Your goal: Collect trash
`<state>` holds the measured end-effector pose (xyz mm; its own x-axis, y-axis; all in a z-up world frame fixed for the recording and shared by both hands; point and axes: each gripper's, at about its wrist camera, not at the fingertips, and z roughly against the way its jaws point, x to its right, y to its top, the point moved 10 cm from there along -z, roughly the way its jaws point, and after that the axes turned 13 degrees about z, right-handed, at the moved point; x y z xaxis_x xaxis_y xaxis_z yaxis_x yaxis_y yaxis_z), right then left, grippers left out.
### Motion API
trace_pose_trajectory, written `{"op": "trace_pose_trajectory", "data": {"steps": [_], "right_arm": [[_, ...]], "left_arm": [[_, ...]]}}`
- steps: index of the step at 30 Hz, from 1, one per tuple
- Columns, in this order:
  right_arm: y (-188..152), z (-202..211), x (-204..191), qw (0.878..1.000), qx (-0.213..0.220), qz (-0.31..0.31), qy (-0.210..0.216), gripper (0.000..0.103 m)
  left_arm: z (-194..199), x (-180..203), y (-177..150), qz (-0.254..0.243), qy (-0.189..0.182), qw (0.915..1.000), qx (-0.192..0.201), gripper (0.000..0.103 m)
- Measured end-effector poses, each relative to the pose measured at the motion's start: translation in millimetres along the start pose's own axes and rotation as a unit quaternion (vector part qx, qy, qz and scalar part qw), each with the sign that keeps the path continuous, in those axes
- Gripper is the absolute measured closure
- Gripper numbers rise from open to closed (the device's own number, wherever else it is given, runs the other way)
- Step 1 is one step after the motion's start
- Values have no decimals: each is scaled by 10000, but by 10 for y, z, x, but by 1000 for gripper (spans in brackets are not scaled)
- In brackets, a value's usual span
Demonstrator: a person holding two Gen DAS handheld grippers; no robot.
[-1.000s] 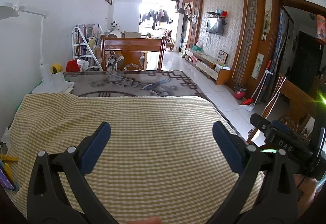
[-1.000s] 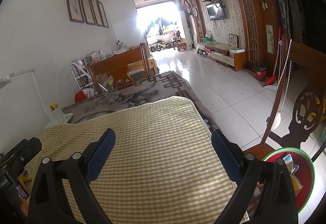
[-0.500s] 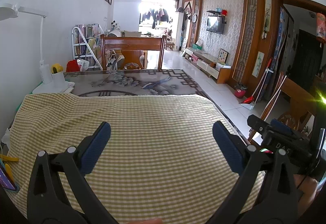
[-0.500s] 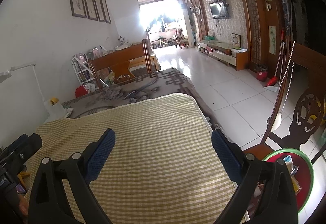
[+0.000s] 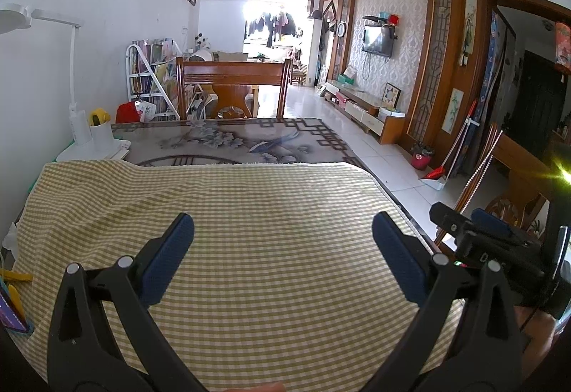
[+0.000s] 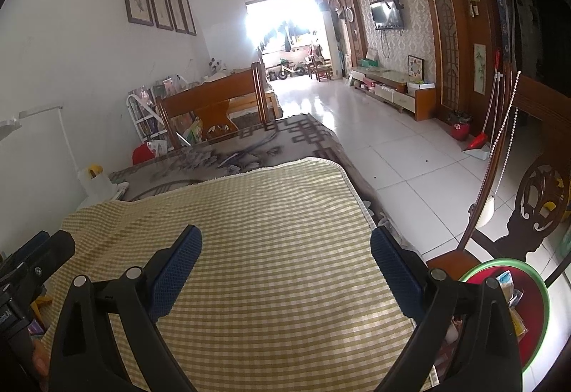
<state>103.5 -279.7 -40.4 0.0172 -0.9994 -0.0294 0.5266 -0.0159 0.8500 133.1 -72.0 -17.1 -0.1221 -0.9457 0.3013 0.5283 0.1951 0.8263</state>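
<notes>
Taking the yellow checked cloth point(image 5: 249, 231) as the landmark and reading from its left edge: a few small yellow and purple bits point(image 5: 12, 288) lie just off that edge, too cropped to identify; they may be trash, though I cannot tell. The left gripper point(image 5: 282, 249) hangs over the middle of the cloth with its jaws spread wide and nothing between them; the cloth beneath it looks bare. The right gripper point(image 6: 285, 249) hangs over the cloth's right half, likewise wide open and empty. Off the cloth's right edge, lower than the table, sits a red basin with a green rim point(image 6: 535, 327); wrappers and packets point(image 6: 508, 288) already lie inside it, so that is where the trash is. Judging by this, collection is mostly finished or between pieces. To do the step well, tilt each camera down along the cloth's edges to find leftovers; approach any scrap from directly above, jaws either side; close fully before lifting; release well inside the basin's rim.
</notes>
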Motion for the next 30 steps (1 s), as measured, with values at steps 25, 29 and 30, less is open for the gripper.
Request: {"op": "trace_pose_trajectory", "data": {"steps": [25,29,30], "right_arm": [[-493,-917,-600,9870,-1334,817,366,7],[-671,-1347,-824,9790,-1592,1238,311,7],[-728,-1477,-891,9747,-1728,1381,308,7]], "left_arm": [[9,-103,13,79,124,9999,-5,5],[22,-288,80,327,318,9989,60,5],[14,-311,100,374,338,9987,63,5]]}}
